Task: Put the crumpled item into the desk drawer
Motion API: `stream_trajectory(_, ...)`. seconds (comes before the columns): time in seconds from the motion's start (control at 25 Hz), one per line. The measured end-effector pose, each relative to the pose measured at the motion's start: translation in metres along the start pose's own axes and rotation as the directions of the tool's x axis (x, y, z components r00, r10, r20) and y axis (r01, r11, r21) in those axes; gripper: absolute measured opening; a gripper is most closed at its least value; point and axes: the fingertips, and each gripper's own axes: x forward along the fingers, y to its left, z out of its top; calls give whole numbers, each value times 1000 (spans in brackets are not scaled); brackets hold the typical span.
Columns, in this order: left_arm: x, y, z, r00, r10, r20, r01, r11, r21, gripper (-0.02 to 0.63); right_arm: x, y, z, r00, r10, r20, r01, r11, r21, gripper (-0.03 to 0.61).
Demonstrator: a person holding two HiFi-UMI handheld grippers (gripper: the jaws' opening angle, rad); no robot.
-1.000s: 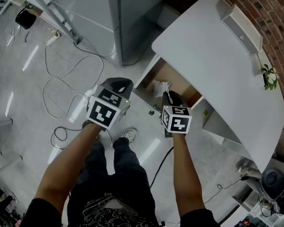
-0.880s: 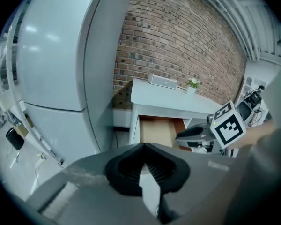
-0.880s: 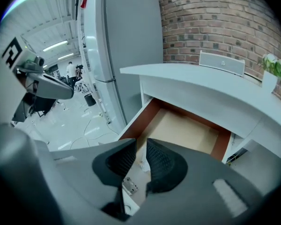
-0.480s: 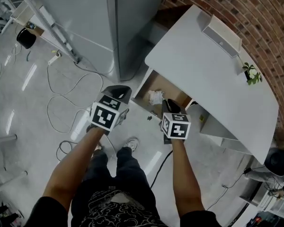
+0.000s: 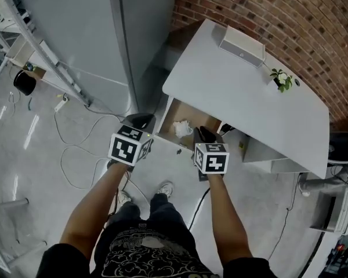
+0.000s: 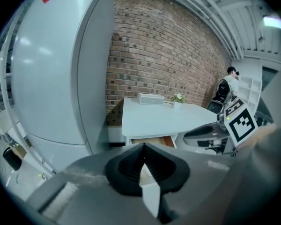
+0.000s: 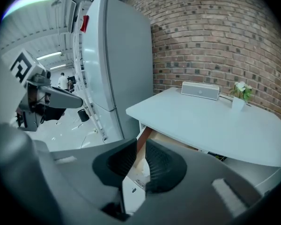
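A crumpled white item (image 5: 182, 128) lies inside the open wooden drawer (image 5: 169, 119) under the white desk (image 5: 243, 103). My right gripper (image 5: 202, 133) hovers just in front of the drawer's right half, its jaws a narrow gap apart and holding nothing. In the right gripper view the right gripper (image 7: 140, 146) points at the drawer (image 7: 171, 140), which shows through the gap. My left gripper (image 5: 140, 120) hangs to the left of the drawer front, its jaws closed and empty. The left gripper (image 6: 143, 146) faces the desk (image 6: 164, 118) and the drawer (image 6: 152, 141).
A tall grey cabinet (image 5: 104, 28) stands left of the desk, with a brick wall (image 5: 290, 22) behind. On the desk sit a white box (image 5: 242, 44) and a small plant (image 5: 281, 77). Cables (image 5: 75, 155) trail over the floor at the left.
The view has drawn back from the desk and both grippers sit a little farther from the drawer. The crumpled item stays in the drawer.
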Motion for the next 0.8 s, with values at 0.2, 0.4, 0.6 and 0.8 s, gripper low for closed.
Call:
stream_trajectory(0.2,-16,-17,19,998,-44,36,42,998,50,0,-35,1,15,997,-52,50,51,998,23,54)
stream_trajectory(0.4,-33,-34,37,993,-101,65,93,989,112,0,-69,6,30,988,-115,101,111,993,38,44)
stream_trajectory(0.6,-48,-47,51,984,-148,100,131,978,161,0,-102,13,42,975,-167,148,163,986,43,34)
stream_trajectory(0.8,-62,-57,60,974,-191,122,167,968,188,0,-136,24,53,954,-219,204,201,974,106,32)
